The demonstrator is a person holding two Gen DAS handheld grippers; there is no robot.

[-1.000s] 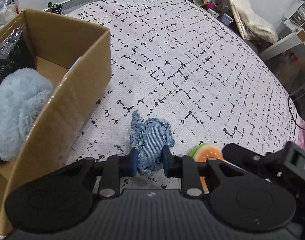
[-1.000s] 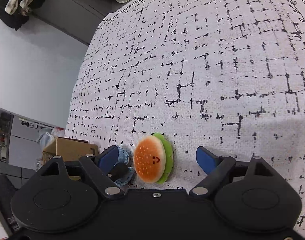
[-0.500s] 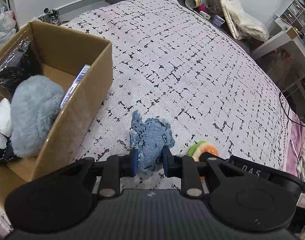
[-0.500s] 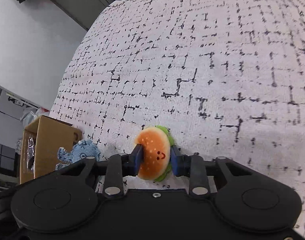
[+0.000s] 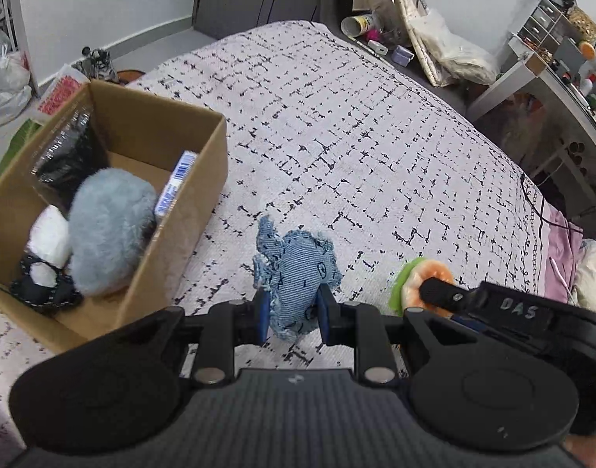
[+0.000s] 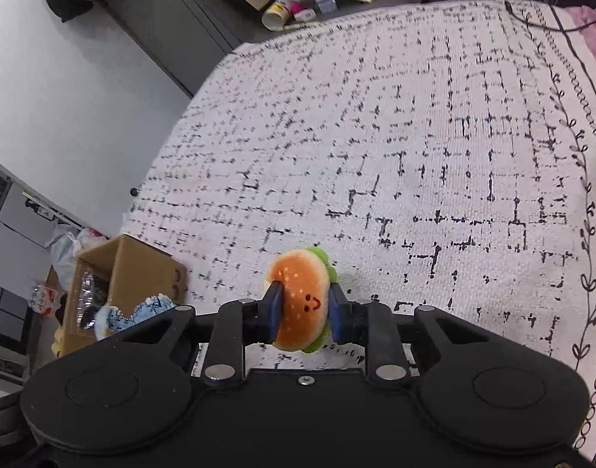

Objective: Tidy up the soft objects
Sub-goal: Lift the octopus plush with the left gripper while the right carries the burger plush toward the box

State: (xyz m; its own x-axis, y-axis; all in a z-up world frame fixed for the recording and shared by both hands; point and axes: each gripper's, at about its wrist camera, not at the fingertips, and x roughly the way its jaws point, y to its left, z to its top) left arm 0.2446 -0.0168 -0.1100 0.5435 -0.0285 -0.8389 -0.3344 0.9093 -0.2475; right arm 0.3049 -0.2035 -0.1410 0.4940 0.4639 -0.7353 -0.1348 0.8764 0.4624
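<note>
Since a second ago your right claw (image 6: 301,312) has gone from wide around the round orange plush burger with a green felt lettuce rim and a stitched smile (image 6: 299,298) to pinching it, and its jaws are closing the last bit on it now; both toys have come up off the bed. Your left claw (image 5: 292,314) is narrow and clamped on the frayed blue denim stuffed animal (image 5: 296,273), which hangs above the white woven bedspread with broken black grid lines (image 5: 356,148). White letters "DAS" (image 5: 518,310) read on the black body of the right tool, seen from the left wrist. Left of the denim toy sits the open brown cardboard box (image 5: 204,179), its near wall just beside your left claw; inside lie a fluffy pale-blue plush (image 5: 106,230), a crinkly black plastic bag (image 5: 69,160) and a blue-and-white printed packet (image 5: 177,183) whose writing is too small to read. Ahead of both claws the bedspread is bare up to its far edge, where clutter stands on the floor.
</note>
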